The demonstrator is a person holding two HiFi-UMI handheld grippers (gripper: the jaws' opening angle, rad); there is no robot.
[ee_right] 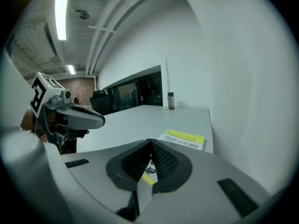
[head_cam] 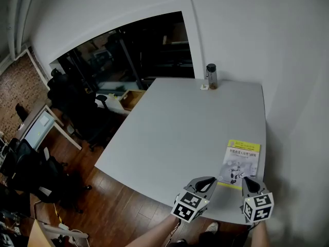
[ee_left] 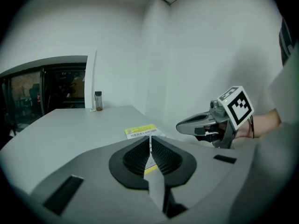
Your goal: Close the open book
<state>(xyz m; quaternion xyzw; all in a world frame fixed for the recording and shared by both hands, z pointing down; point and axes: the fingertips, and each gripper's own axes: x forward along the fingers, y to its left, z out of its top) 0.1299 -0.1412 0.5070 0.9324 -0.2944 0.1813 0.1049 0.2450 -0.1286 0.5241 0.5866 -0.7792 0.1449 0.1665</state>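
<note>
Looking down at the smooth matte grey table with rounded corners [head_cam: 169, 133], we've got the thin flat paperback book with the yellow top band and white-grey printed cover [head_cam: 243, 162] lying closed at about 4 o'clock on the tabletop, close to the right edge. Our left gripper [ee_left: 150, 143], grey moulded plastic with ribbed black pads, has its jaws pressed together with nothing between them. Same for our right gripper [ee_right: 150, 146]: pinched tight, empty. Both are held above the near edge, around 6 to 7 o'clock from the book. A small clear cylindrical bottle with a dark cap [head_cam: 211, 76] stands upright at 12 o'clock.
</note>
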